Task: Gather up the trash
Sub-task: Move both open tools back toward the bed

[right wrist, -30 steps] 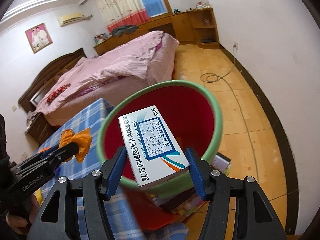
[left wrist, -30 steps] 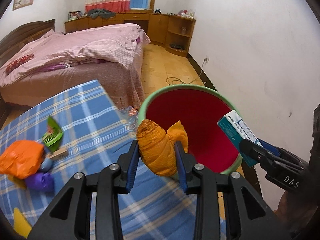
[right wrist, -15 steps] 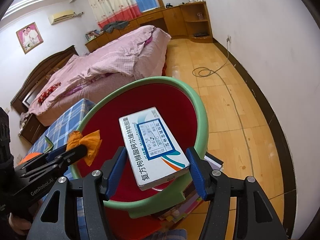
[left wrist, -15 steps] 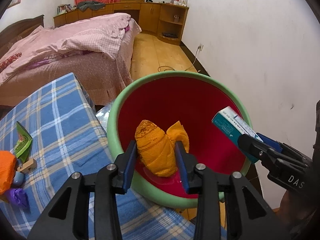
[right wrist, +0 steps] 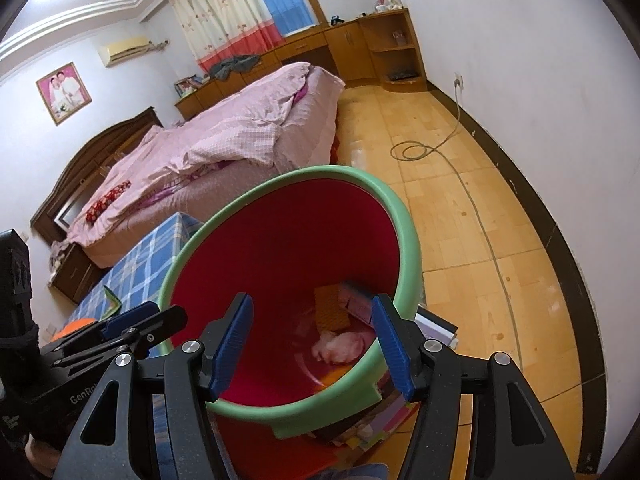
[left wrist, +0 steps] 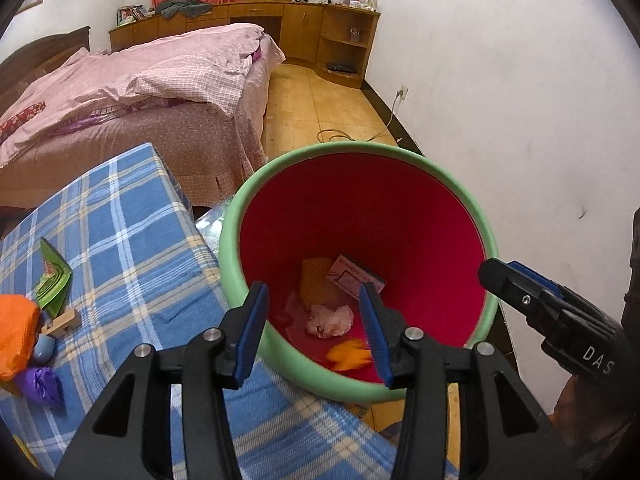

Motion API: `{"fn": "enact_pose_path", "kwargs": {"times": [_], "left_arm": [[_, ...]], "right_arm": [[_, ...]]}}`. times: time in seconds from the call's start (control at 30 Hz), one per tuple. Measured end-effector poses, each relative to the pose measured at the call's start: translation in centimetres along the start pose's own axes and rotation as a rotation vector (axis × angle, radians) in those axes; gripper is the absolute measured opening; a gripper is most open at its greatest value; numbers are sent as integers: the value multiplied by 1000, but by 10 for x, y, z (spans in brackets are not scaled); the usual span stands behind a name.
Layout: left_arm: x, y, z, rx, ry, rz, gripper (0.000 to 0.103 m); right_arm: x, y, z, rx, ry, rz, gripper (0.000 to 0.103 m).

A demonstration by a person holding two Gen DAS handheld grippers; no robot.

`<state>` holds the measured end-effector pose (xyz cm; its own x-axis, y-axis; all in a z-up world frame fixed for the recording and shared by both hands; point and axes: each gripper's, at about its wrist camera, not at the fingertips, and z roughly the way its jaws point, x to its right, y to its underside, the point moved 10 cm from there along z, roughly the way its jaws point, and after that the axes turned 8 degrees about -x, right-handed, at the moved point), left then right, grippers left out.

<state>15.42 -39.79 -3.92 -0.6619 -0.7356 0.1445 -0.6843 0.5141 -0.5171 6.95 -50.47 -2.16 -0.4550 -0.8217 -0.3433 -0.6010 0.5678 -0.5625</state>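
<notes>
Left wrist view: the left gripper has just been opening its jaws, now empty; the orange wrapper it held is dropping into the bin. More trash waits on the worktop.

Right wrist view: the right gripper stands open and empty too; its box lies in the bin.

Home bedroom: bed w/ pink quilt, curtained window, wall AC unit, framed portrait.
</notes>
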Motion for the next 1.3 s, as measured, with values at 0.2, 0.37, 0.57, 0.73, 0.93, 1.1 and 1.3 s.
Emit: {"fn": "enact_pose_path", "kwargs": {"times": [0.2,0.37,0.57,0.73,0.93,1.1,1.3], "left_arm": [[-1,9,-21,6,2,-15,47],[-10,21,-47,37,1,-49,47],[-28,39,-71,50,-19,-85,47],[-52,61,-85,46,-47,-120,47],[-84,83,-101,49,-80,-188,47],[-115,105,-118,57,-122,-237,47],[-159,134,-134,55,-191,-305,48]], "right_arm": [[-10,9,-13,8,-22,6,63],[-23,18,-24,16,-51,2,63],[-47,35,-30,7,-90,-25,63],[-65,49,-32,-10,-115,-44,63],[-85,68,-33,-32,-137,-69,63],[-100,84,-29,-57,-154,-80,63],[-123,104,-21,-98,-171,-118,64]]}}
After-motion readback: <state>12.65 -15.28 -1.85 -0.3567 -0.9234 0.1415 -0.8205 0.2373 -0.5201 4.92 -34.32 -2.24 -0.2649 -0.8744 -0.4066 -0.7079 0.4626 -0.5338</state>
